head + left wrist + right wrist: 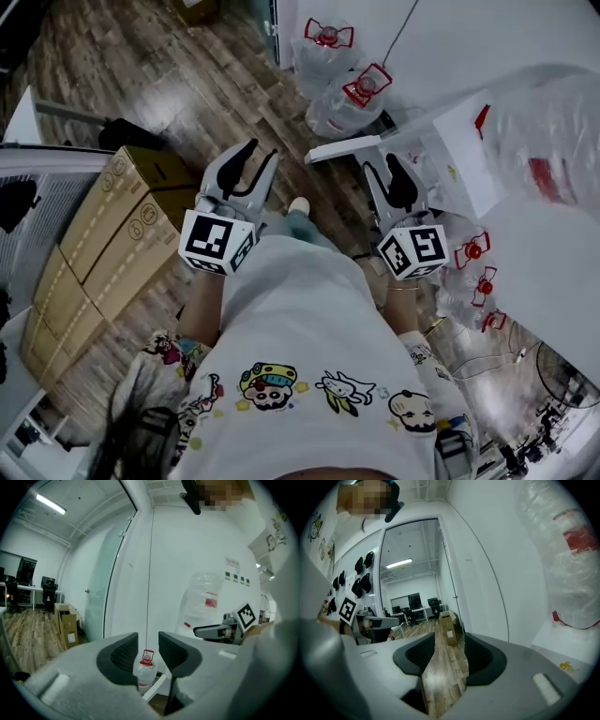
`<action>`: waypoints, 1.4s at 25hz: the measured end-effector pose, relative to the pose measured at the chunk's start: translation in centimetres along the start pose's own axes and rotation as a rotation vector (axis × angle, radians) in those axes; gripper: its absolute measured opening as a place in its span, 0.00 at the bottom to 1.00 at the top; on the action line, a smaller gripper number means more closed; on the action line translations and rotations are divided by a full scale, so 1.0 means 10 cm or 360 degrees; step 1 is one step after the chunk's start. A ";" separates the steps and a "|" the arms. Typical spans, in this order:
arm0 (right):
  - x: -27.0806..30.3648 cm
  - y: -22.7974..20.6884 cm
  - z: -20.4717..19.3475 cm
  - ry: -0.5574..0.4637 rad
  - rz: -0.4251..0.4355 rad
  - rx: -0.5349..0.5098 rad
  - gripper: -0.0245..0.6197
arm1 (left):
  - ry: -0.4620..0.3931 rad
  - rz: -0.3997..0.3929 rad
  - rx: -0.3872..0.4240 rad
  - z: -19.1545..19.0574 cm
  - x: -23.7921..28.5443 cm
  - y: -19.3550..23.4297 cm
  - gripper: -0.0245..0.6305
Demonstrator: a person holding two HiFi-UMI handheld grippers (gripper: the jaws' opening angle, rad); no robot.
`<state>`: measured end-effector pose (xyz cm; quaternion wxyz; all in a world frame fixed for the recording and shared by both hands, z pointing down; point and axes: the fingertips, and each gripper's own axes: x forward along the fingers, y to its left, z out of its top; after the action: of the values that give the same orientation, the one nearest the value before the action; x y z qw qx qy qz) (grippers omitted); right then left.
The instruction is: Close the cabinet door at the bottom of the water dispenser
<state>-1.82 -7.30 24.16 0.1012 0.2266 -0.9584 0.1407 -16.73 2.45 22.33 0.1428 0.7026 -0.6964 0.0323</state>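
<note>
head view — cabinet door (343, 149) open, below and between both jaws — untouched.

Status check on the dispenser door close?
Left gripper open, empty. Right gripper open, empty. Cabinet door open, untouched. Water bottles on floor close beside it.

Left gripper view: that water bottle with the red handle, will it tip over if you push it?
Probably not easily: the water bottle stands upright and looks wide for its height. Its clear plastic would likely dent rather than break. Its weight depends on how full it is, which I cannot tell.
</note>
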 end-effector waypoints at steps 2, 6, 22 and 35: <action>0.00 -0.04 -0.02 0.0006 -0.0025 0.0010 0.34 | 0.0026 -0.0058 0.0007 -0.01 0.11 -0.04 0.24; -0.03 -0.09 -0.06 0.0013 -0.0101 0.0039 0.35 | 0.0067 -0.0183 0.0032 -0.02 0.28 -0.12 0.24; 0.08 -0.06 -0.46 0.0088 -0.0424 0.0160 0.36 | 0.0210 -0.0501 0.0042 -0.39 0.57 0.01 0.24; 0.46 -0.18 -1.40 0.0202 -0.0552 0.0322 0.37 | 0.0386 -0.0543 0.0023 -1.32 0.82 0.30 0.24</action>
<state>-3.25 -6.28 38.86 0.1607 0.3879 -0.8778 0.2306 -17.48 -2.20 37.44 0.2240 0.8023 -0.5448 0.0971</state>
